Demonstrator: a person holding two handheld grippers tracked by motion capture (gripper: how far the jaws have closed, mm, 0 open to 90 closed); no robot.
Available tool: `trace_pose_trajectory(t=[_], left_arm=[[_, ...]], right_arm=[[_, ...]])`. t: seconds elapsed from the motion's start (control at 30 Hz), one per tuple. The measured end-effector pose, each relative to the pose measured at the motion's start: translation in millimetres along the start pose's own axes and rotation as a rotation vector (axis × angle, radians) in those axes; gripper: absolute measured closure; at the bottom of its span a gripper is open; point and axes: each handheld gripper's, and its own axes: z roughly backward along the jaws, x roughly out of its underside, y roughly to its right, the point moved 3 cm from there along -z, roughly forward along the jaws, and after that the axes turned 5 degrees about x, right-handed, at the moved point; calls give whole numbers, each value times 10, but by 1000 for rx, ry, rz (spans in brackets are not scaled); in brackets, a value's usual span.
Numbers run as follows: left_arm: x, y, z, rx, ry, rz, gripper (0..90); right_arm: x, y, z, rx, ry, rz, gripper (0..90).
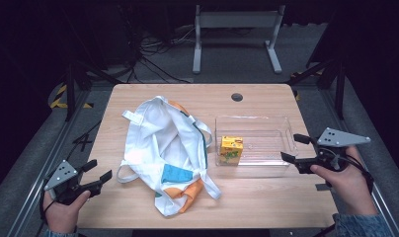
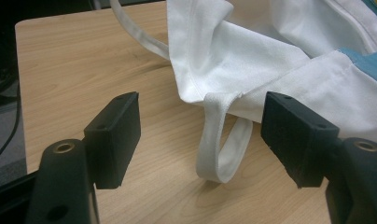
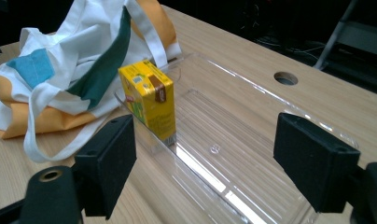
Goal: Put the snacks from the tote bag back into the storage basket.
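Work in hand: a juice carton [image 1: 231, 149] and a cloth tote bag [image 1: 164, 153] on the table [image 1: 266, 202]; my guess is the carton is to go into the bag.
Carton: yellow, upright, in the near-left corner of a clear plastic tray [image 1: 276, 129], at about 3 o'clock from the bag and just beside it.
Bag: white with teal and orange patches, lying crumpled and flat at table centre; mouth not held open; a strap loop [image 2: 224, 154] hangs out at its 8 o'clock edge.
Left tool [image 1: 98, 177]: at 8 o'clock on the table, jaws spread wide, nothing between them; in the left gripper view [image 2: 203, 135] the strap loop lies just ahead of the gap, untouched.
Right tool [image 1: 292, 147]: at 3 o'clock, jaws spread wide, empty; it sits at the tray's right end and points toward the carton, which stands well ahead of the left jaw in the right gripper view [image 3: 205, 158].
Done so far: nothing that I can see; carton in the tray, bag shut flat.
Left to do, as I judge it: lift the bag open by the strap, grasp the carton, carry it across.
In the way: the tray's low wall around the carton; the bag's folds and loose handles.
Around: cable hole [image 1: 237, 97] at 12 o'clock; white frame legs [image 1: 235, 29] beyond.
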Motion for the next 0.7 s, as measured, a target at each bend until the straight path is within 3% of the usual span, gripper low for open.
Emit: trace_pose_trajectory(t=[0.13, 0.33, 0.7], left_arm=[[64, -8, 24, 3, -7, -3, 301], [142, -16, 54, 4, -6, 15, 298], [228, -44, -63, 17, -35, -7, 302]], right_arm=[[186, -12, -10, 26, -10, -8, 220], [419, -42, -10, 70, 47, -59, 228], [816, -55, -97, 129, 16, -110, 231]])
